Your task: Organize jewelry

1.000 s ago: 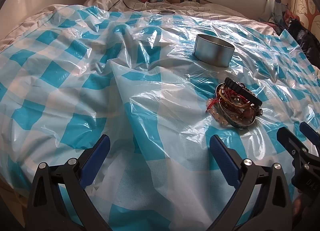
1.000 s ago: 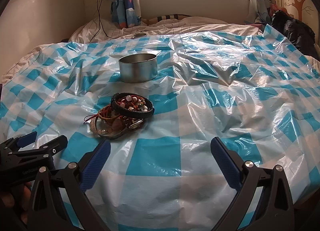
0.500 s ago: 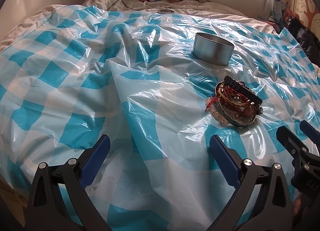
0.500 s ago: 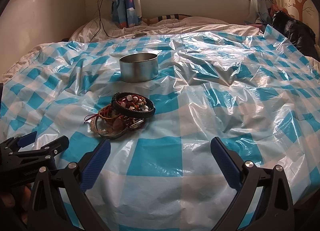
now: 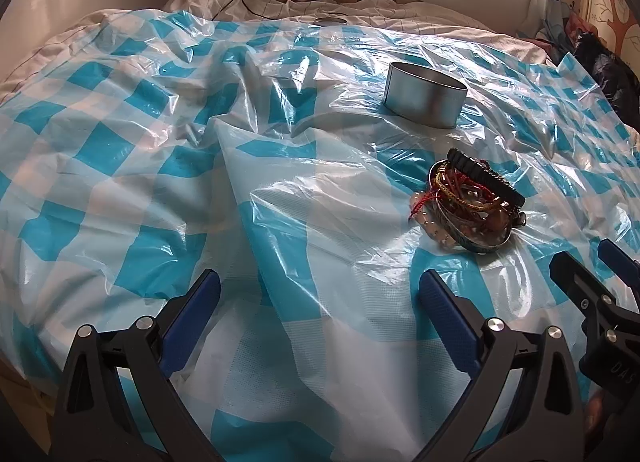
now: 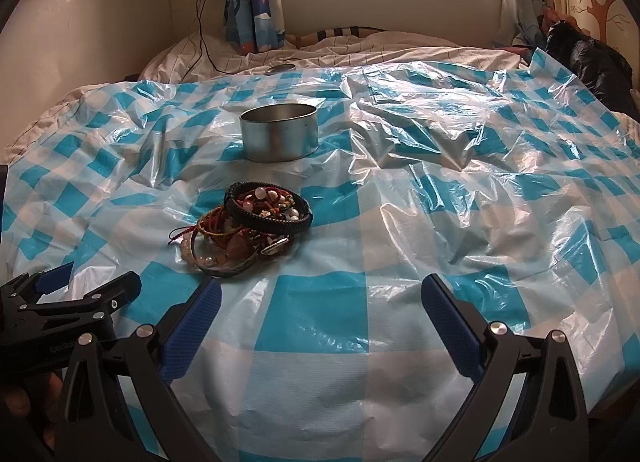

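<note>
A heap of bracelets (image 5: 472, 202) (image 6: 246, 226) lies on the blue-and-white checked plastic sheet: a black braided band on top, red cords, beads and a metal bangle underneath. Behind it stands a round silver tin (image 5: 425, 95) (image 6: 279, 131), lid off. My left gripper (image 5: 320, 310) is open and empty, low at the near edge, left of the heap. My right gripper (image 6: 320, 312) is open and empty too, near and to the right of the heap. Each gripper shows at the edge of the other's view: the right one (image 5: 600, 274), the left one (image 6: 80, 284).
The plastic sheet (image 6: 460, 190) is crumpled over a bed, with ridges left of the tin. A small round lid (image 6: 281, 68) lies on the bedding beyond. A charging cable (image 6: 202, 42) hangs at the far wall. Dark clothing (image 6: 588, 58) sits at the right edge.
Both grippers have stayed open and almost still. The left view has drifted a little, so the heap and tin sit slightly higher in it.
</note>
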Action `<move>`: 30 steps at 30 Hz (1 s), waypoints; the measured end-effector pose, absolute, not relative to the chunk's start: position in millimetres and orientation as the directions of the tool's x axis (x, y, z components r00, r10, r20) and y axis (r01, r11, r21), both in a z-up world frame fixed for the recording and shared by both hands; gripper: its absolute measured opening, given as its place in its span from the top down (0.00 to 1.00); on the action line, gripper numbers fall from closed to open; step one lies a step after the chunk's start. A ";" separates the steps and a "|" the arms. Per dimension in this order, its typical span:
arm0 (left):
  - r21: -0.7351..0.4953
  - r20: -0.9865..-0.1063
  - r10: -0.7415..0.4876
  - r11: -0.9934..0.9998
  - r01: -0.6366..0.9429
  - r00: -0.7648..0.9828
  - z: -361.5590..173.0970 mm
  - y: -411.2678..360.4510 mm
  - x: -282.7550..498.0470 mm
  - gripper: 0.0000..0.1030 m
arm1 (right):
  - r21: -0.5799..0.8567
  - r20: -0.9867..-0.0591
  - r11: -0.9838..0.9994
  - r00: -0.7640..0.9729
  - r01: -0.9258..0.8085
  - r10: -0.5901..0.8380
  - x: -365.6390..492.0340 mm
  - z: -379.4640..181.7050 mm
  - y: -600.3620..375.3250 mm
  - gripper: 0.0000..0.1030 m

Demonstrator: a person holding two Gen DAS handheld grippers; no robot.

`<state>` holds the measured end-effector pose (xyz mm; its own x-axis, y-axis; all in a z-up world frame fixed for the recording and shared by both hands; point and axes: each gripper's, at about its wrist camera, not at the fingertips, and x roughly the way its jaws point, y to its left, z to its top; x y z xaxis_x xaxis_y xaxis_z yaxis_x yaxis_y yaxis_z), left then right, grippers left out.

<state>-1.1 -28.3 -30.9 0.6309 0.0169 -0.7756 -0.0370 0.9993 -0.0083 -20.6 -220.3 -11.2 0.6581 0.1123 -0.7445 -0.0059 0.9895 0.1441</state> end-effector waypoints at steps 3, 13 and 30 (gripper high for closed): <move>-0.008 -0.776 0.017 0.999 -0.037 0.631 -31.0 -28.7 -1.0 0.07 | 0.144 -0.744 0.989 0.658 -0.006 0.112 -20.1 -11.4 -220.2 0.07; -0.007 -0.776 0.018 0.999 -0.037 0.631 -30.9 -29.3 -1.2 0.07 | 0.145 -0.744 0.989 0.658 -0.007 0.114 -19.7 -11.4 -219.4 0.07; -0.047 -0.741 -0.067 0.998 0.048 0.669 -9.4 -41.0 1.9 0.07 | 0.067 -0.721 0.986 0.675 -0.155 0.155 -6.2 15.7 -219.8 0.07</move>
<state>1.9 -41.0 -9.4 0.6687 -0.0665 -0.7406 0.0478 0.9978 -0.0465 -6.2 -219.8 15.7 0.6749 0.1553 -0.7214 -0.1553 0.9856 0.0668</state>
